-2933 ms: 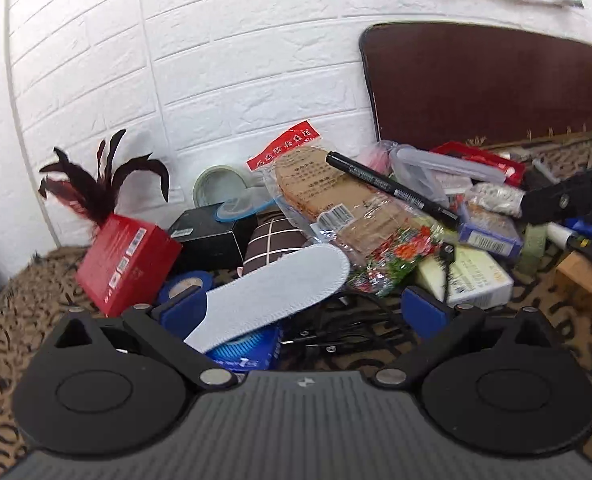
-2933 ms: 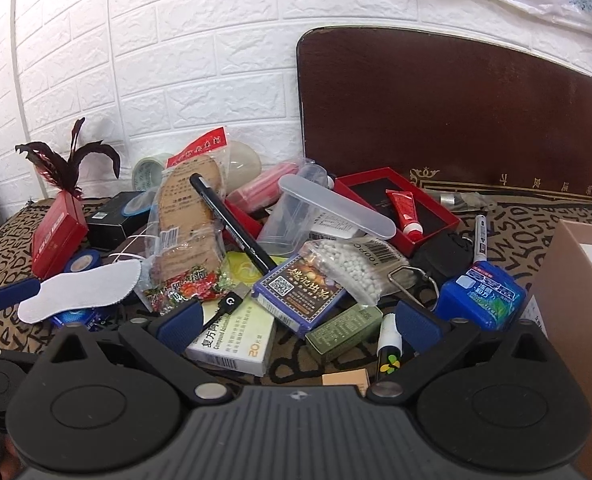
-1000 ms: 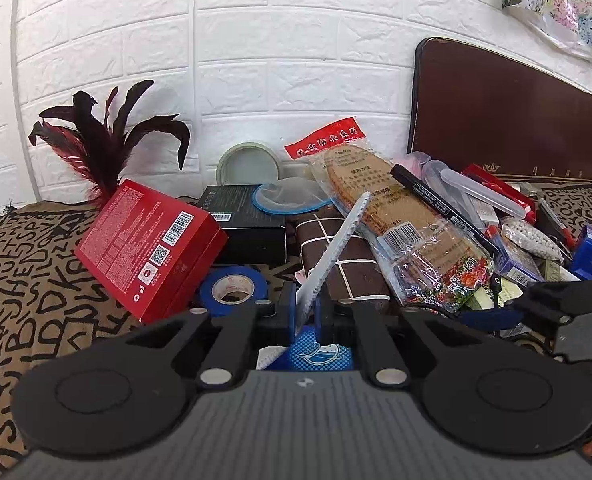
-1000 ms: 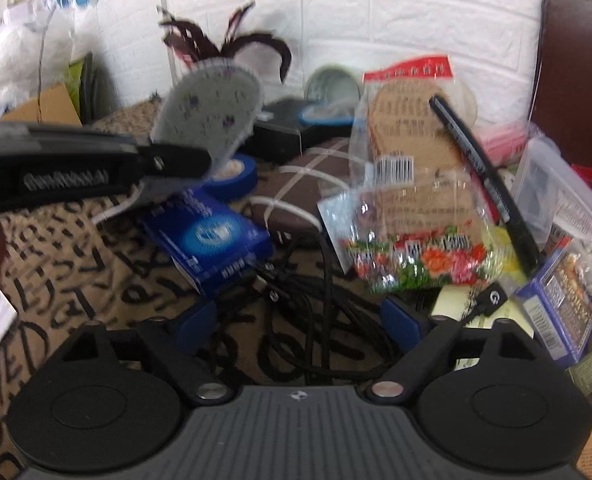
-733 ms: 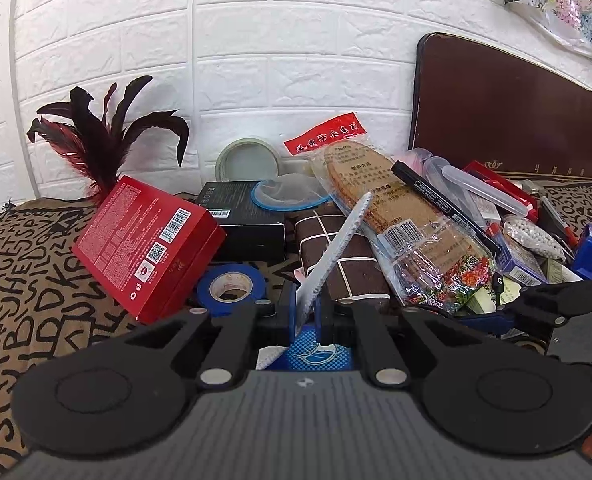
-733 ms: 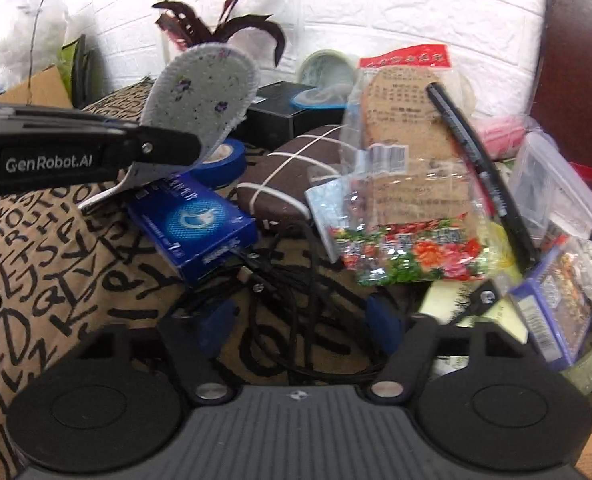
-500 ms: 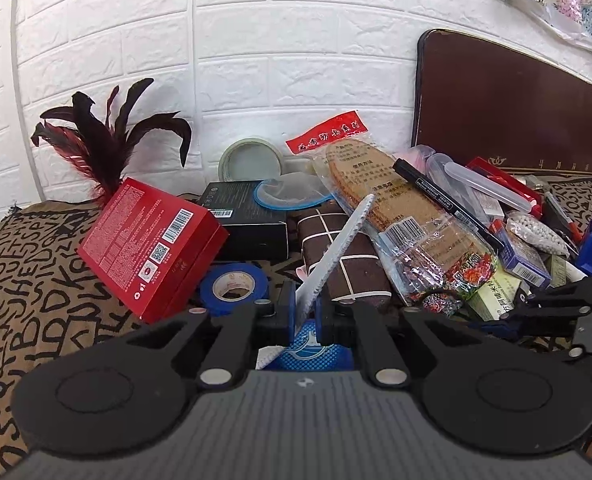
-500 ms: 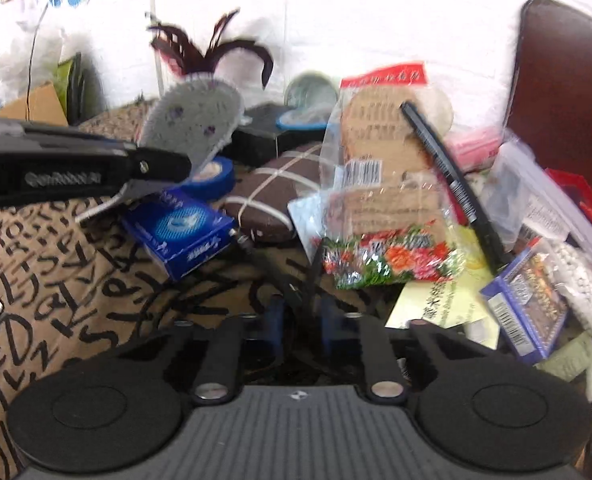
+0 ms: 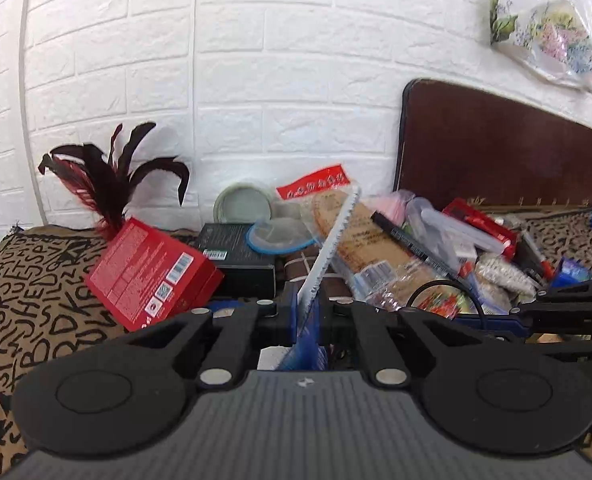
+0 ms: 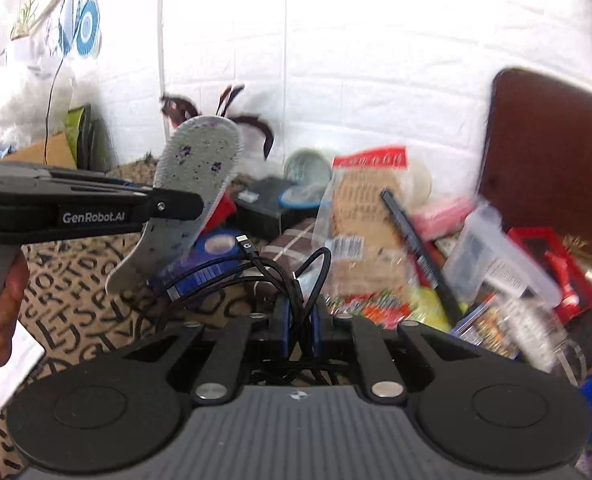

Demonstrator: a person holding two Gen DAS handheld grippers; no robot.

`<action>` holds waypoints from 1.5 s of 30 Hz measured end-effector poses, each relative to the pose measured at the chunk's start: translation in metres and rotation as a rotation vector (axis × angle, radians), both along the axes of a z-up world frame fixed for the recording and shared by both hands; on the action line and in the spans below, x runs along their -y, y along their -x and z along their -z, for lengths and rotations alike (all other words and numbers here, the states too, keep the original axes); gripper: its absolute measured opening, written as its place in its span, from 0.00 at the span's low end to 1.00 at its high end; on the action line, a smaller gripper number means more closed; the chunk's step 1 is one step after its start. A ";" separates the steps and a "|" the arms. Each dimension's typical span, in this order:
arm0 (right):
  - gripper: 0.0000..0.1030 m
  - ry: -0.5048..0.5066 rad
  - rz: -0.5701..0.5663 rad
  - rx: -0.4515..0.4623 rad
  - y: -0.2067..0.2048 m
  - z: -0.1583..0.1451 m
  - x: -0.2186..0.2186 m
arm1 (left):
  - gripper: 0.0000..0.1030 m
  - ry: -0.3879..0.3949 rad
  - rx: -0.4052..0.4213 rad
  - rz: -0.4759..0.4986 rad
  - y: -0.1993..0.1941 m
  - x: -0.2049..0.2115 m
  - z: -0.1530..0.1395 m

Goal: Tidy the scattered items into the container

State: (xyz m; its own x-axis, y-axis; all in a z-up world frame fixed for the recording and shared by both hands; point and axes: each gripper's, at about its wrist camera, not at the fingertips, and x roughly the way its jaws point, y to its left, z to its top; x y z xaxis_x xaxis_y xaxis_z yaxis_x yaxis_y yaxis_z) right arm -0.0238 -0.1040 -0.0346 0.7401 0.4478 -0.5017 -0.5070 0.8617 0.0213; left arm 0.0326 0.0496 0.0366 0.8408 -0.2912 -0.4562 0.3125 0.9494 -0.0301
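1. Left gripper, jaws clamped on the white insole, held edge-up above the clutter.
2. Right gripper, jaws clamped on the black cable, its loops lifted over the patterned cloth.

Left gripper: matte black body w/ ribbed grey top plate, two round black discs, silver rivets at linkage pivots, blue pads on fingertips. White "GenRobot.AI" lettering on side. Right gripper: same build, blue pads, small logo mark on plate.
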 end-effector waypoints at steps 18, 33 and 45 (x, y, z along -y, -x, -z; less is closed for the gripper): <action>0.09 -0.017 0.200 0.143 0.036 -0.073 0.095 | 0.05 -0.022 0.068 0.130 0.029 0.080 -0.049; 0.09 0.008 0.591 0.179 0.105 -0.106 0.273 | 0.05 0.022 0.103 0.451 0.074 0.265 -0.066; 0.09 -0.032 0.749 0.076 0.129 -0.061 0.358 | 0.08 -0.039 0.014 0.553 0.078 0.340 -0.031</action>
State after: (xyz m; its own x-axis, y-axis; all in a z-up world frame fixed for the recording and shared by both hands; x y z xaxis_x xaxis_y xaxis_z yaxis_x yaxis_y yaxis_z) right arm -0.1523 -0.4619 0.0262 0.8846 -0.1757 -0.4320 0.2135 0.9761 0.0402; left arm -0.0452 -0.2906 0.0673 0.5732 -0.6745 -0.4653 0.7650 0.6440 0.0090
